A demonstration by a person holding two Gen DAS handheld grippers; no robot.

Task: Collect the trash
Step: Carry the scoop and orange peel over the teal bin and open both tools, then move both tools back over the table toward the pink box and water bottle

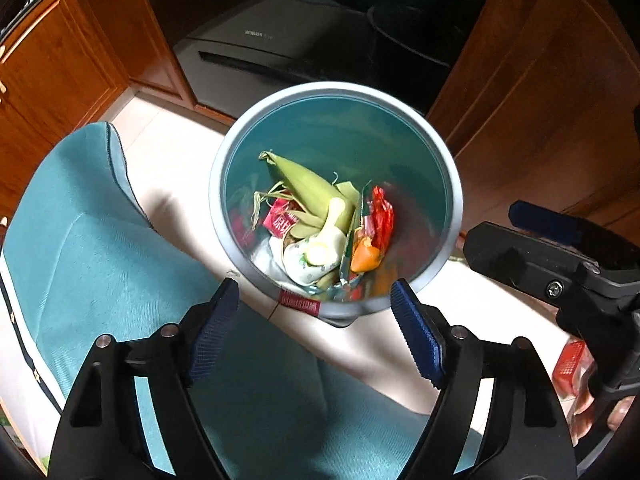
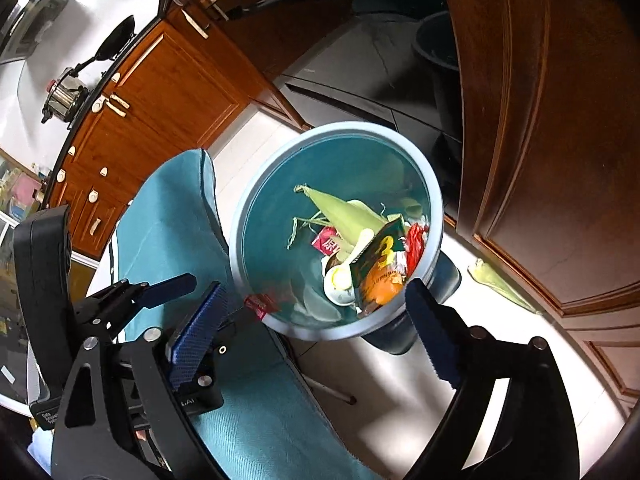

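Both claws hang over a round bin (image 1: 336, 200) with a grey rim and teal inside, standing on a pale tiled floor (image 1: 168, 168) between wooden cabinets (image 1: 56, 64).

The left gripper (image 1: 316, 320) is spread wide, nothing between its blue pads (image 1: 416, 336) — the bin's near rim sits just past its tips at 12 o'clock. The right gripper (image 2: 316, 320) is also spread, empty, with the bin at about 12 o'clock from it. In the left wrist view the right claw shows at 3 o'clock; in the right wrist view the left claw shows at 9 o'clock.

Inside the bin lies the trash: a green corn husk (image 1: 304, 188) toward the far side, a red wrapper (image 1: 378, 216) at its 3 o'clock, an orange-and-green packet (image 2: 380, 268), a white cup (image 1: 316, 256) near the front wall, and a small red sachet (image 1: 280, 220) at 9 o'clock. A red label (image 1: 300, 304) sits at the near rim.

A teal chair seat (image 1: 120, 248) fills the area at 7 to 9 o'clock of the bin. One more husk piece (image 2: 500, 280) lies on the floor by the cabinet — at the bin's 3 o'clock in the right wrist view.
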